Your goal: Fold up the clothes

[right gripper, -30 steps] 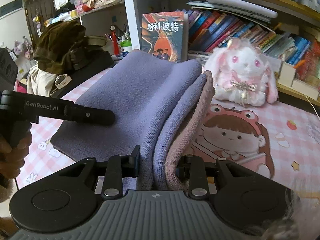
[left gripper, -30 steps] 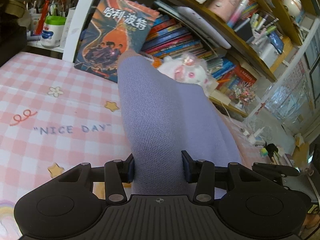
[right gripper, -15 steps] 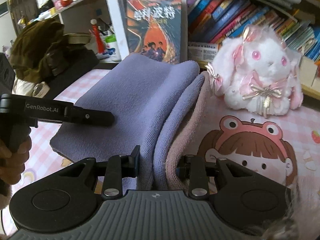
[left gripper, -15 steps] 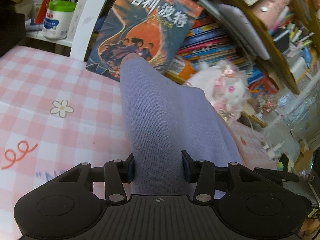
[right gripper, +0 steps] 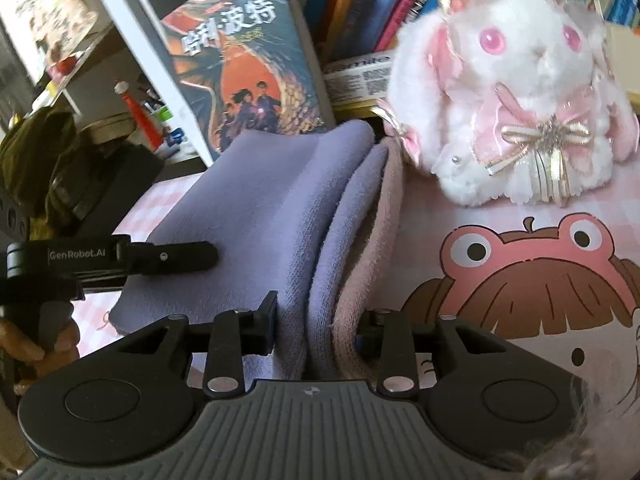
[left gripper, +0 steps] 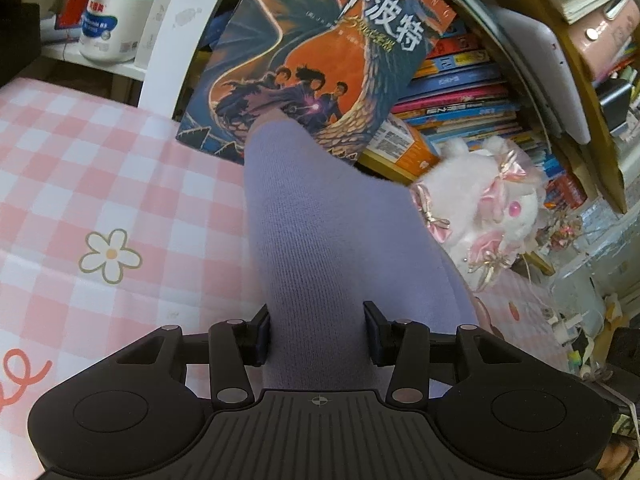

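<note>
On a pink-and-white checked tablecloth (left gripper: 72, 168) in front of a crowded bookshelf (left gripper: 472, 92), a folded lavender knit garment (left gripper: 328, 248) is lifted off the surface by two hand-held tongs. The left gripper (left gripper: 316, 338) is clenched on a thick bundle of the soft, finely ribbed fabric, which rises between its black fingers and tapers to a rounded tip in front of an upright paperback (left gripper: 320, 56) with an orange and blue dragon cover. In the right wrist view the right gripper (right gripper: 316, 332) is pinched on several stacked layers at once: lavender folds on the left and a dusty pink fleecy lining (right gripper: 372, 248) on the right, the layers curving upward in a smooth ridge. The broad lavender panel (right gripper: 248, 232) drapes away to the left, where the other tong's matte black arm (right gripper: 132, 256), printed GenRobot.AI, reaches in over it, and the fingers of the person's hand (right gripper: 28, 344) wrap its handle at the frame edge. Just beside the garment's far end sits a fluffy white plush rabbit (right gripper: 516, 92) with pink eyes, satin bows and gold ribbon trim. A printed cartoon girl in a pink frog hat (right gripper: 532, 292) covers the cloth to the right. A white tub with a green lid (left gripper: 116, 12) stands on a side shelf.
</note>
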The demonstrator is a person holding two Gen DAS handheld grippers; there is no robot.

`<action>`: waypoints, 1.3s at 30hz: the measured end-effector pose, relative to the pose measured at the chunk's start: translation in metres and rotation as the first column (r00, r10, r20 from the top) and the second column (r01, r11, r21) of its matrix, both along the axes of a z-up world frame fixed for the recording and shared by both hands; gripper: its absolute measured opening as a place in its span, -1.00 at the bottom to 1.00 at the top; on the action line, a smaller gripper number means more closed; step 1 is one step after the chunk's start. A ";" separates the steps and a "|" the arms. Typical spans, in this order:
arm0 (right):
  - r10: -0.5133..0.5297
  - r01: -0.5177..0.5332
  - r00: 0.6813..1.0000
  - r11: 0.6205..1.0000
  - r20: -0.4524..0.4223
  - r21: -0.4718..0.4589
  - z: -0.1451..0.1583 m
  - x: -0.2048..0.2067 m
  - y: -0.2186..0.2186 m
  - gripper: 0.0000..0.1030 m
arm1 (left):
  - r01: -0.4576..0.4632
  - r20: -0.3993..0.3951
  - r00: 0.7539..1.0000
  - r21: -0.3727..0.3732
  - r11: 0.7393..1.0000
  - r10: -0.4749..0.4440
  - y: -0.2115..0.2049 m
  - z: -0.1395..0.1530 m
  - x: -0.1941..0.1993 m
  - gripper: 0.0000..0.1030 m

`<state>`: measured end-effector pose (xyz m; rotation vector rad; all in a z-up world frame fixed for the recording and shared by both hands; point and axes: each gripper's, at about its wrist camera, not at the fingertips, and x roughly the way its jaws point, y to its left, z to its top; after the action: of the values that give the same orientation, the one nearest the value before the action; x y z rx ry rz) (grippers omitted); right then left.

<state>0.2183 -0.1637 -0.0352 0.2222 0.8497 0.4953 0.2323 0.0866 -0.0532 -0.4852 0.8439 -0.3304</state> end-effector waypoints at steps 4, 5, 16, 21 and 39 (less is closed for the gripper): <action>-0.023 0.023 1.000 0.999 -0.022 0.027 -0.007 0.005 -0.004 -0.32 | -0.005 -0.006 1.000 -0.013 1.000 0.004 0.001 -0.004 0.000 -0.11; -0.027 0.027 0.999 0.999 -0.024 0.029 -0.007 0.005 -0.005 -0.31 | -0.005 -0.006 1.000 -0.010 1.000 0.005 0.001 -0.004 0.000 -0.07; -0.129 0.131 0.991 0.986 0.025 -0.105 0.012 -0.014 -0.007 0.54 | -0.090 0.101 0.992 0.169 0.981 0.073 -0.013 0.020 -0.048 0.26; -0.186 0.205 0.974 0.965 0.127 -0.162 0.029 -0.051 -0.015 0.68 | -0.155 0.198 0.975 0.285 0.946 0.100 -0.022 0.036 -0.090 0.57; -0.296 0.372 0.917 0.878 0.267 -0.302 0.025 -0.168 -0.015 0.80 | -0.206 0.230 0.966 0.431 0.879 0.113 -0.044 0.032 -0.181 0.84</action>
<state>0.0499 -0.1790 -0.0100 -0.0135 0.6549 0.0331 0.0511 0.0426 -0.0207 -0.0804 0.6514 -0.0201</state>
